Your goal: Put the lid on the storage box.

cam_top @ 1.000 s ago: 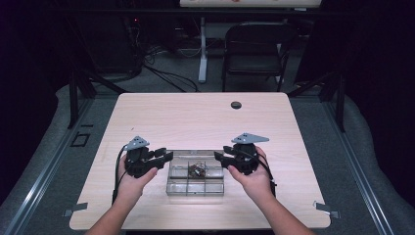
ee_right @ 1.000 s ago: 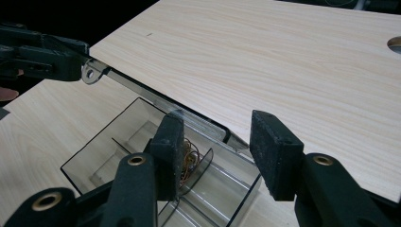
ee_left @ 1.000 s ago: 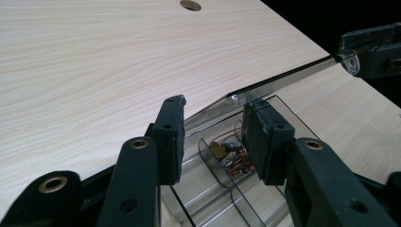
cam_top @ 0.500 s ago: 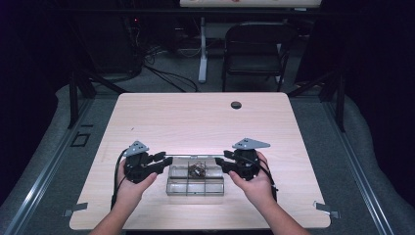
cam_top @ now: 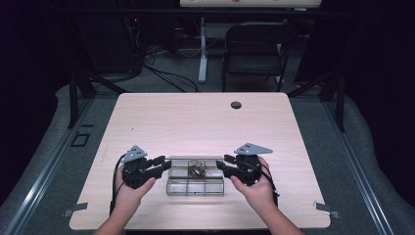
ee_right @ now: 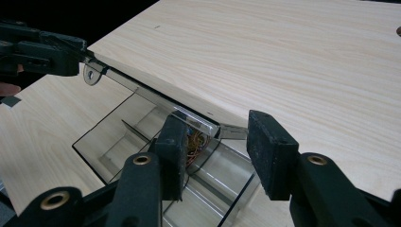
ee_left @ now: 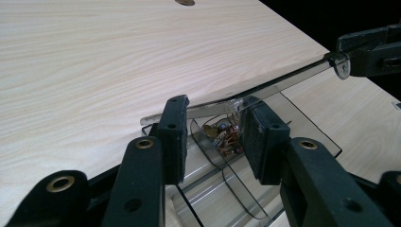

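A pale wooden table (cam_top: 195,122) stands in a dark room. Near its front edge sits a clear plastic box (cam_top: 195,182) with small wires (cam_top: 197,171) inside. The left gripper (cam_top: 161,166) and right gripper (cam_top: 221,166) are at its two ends, jaws open around the lifted clear lid (ee_left: 265,87). Farther back stands a black chair (cam_top: 253,54).

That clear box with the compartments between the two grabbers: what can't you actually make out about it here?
- Tangle in the clear box: wires and small parts, too small and partly behind the lid in the left gripper view.
- Box's near end: hidden behind the right gripper and cut off by the bottom edge in the right gripper view.
- Whether the left gripper pinches the lid: unclear in the high view; its fingers look apart.
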Tool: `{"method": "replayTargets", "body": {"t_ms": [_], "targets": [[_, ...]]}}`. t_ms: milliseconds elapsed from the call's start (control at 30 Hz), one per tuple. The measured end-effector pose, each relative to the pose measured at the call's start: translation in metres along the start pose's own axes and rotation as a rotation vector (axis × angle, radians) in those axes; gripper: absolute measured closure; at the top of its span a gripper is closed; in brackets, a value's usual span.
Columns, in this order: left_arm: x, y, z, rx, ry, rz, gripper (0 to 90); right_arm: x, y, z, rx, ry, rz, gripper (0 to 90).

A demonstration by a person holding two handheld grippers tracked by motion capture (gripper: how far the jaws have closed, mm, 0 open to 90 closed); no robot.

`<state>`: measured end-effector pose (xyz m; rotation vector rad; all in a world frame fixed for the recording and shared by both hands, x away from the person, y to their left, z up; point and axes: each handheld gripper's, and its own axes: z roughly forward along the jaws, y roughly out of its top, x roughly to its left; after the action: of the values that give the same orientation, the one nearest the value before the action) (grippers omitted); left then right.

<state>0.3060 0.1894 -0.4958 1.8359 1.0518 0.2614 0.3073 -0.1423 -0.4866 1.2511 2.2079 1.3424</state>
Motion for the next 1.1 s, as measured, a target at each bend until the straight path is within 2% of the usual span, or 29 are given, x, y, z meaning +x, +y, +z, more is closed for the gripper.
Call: {"method": "replayTargets", "body": {"t_ms": [333,500,1100], "targets": [[-0.002,-0.003,-0.004,-0.007,0.002,0.008,67.3,-0.002,-0.004,-0.004,-0.005,0.019,0.021,65.2],[-0.002,-0.004,-0.007,-0.001,-0.002,0.014,69.4,-0.003,-0.005,-0.007,0.005,0.028,0.016,66.4],[-0.005,-0.01,-0.012,0.004,-0.01,0.013,72.0,-0.003,-0.012,-0.014,0.022,0.052,0.036,74.6]]}}
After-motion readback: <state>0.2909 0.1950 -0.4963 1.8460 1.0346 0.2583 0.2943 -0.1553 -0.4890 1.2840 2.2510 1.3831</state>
